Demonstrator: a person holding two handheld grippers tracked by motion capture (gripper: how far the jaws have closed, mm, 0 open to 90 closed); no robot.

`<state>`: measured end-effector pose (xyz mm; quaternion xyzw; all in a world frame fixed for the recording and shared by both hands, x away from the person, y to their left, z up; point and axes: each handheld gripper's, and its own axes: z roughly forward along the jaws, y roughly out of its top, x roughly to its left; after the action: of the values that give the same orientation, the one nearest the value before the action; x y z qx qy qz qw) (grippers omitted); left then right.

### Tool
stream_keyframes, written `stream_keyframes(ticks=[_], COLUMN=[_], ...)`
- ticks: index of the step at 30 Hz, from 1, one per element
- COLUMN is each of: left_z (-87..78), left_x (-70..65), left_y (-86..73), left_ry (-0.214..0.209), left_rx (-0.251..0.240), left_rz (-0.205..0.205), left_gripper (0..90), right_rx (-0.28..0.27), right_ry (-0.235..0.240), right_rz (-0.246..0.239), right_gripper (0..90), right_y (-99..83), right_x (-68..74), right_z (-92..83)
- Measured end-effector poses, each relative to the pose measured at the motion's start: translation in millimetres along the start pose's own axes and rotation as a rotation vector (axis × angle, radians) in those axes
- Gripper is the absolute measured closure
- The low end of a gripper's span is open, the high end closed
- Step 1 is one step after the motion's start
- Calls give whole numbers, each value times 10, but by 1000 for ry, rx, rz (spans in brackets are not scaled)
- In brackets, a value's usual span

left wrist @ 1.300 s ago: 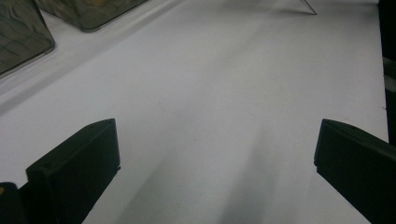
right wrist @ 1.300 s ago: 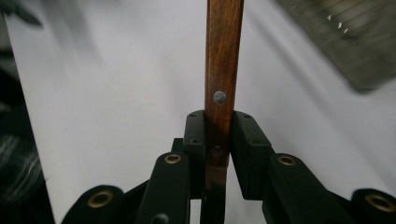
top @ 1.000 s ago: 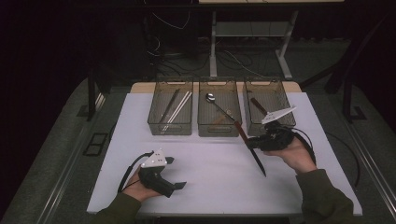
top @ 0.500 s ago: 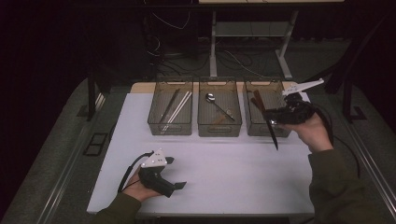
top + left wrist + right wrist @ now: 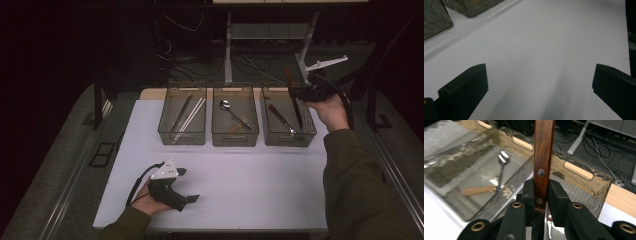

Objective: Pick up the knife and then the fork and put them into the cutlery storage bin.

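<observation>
Nearby, spoon [image 5: 232,112] in middle bin [image 5: 235,137], chopsticks [image 5: 187,114] left.

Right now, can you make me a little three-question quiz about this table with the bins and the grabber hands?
1. True or false: the right gripper is clamped on a knife's wooden handle.
2. Which bin holds the spoon: left, middle or right?
3. What is between the left gripper's jaws?

Key:
1. True.
2. Middle.
3. Nothing; they stand open over the white table.
</observation>
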<state>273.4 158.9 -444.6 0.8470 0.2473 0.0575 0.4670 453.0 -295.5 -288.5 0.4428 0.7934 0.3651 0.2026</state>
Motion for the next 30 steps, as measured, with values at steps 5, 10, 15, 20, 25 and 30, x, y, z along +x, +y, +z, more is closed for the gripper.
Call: stream_keyframes(ticks=[5,10,15,20,25,30], left_z=[-1,-3,-2,-3,-1,5], left_x=[-4,-6,-6,-8,-6,4], left_y=[2,1,2,3,2,0], left_ry=[-3,-5,-6,-5,-5,-4], left_rx=[-2,-4,-3,0,3,4], left_rz=[1,-2,2,4,5,2], left_gripper=[0,0,0,0,0,0], right_rx=[48,86,147,171,136,91], right_ry=[-4,4,2,-1,-19,4], right_rz=[38,83,96,126,121,117], right_gripper=[770,769,768,756,543,424], right_y=[-99,-252,-388,-488,-557,-618], right_x=[-69,-114,-159,-181,-182,-152], right_z=[307,539,662,743,740,651])
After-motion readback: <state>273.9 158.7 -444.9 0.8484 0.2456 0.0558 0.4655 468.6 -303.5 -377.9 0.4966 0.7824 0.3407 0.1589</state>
